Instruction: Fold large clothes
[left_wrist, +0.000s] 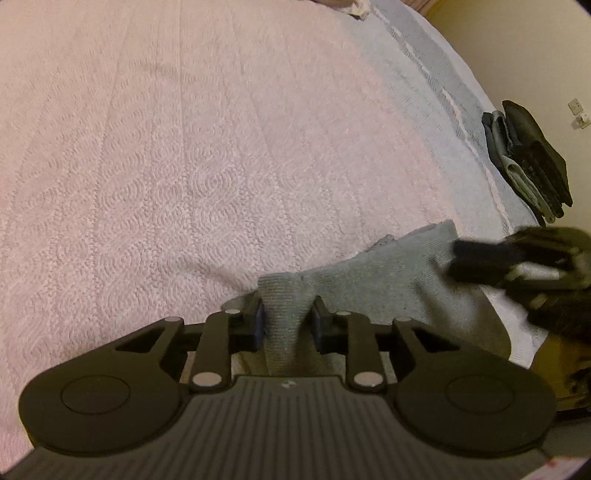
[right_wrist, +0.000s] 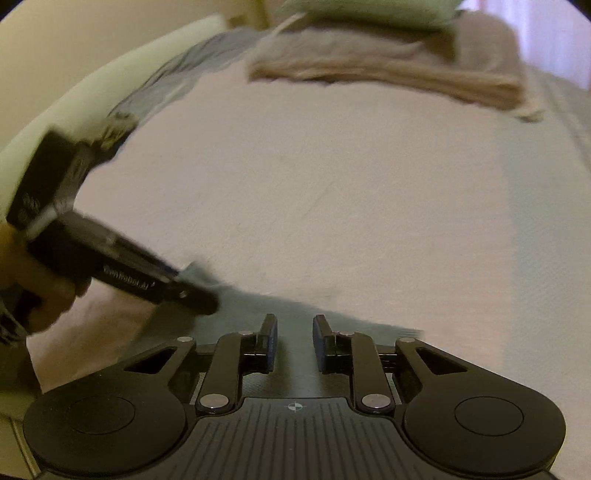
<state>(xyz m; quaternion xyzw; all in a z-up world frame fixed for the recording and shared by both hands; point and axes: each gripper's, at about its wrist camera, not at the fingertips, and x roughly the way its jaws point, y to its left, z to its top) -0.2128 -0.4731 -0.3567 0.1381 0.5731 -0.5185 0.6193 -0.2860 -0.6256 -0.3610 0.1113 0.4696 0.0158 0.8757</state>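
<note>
Left gripper (left_wrist: 286, 323) pinched on a bunched ridge of the grey knit garment (left_wrist: 388, 280), low centre of left wrist view. Right gripper (right_wrist: 294, 341) spread, nothing visibly between the pads, garment's edge lying just under them at lower centre of right wrist view. Garment low on the pink bedspread (left_wrist: 166, 166); folded dark stack (left_wrist: 528, 162) at right edge. Judged risks: narrow pinch slipping under pull; one-sided lift skewing the fold; motion blur hiding the exact edge.
</note>
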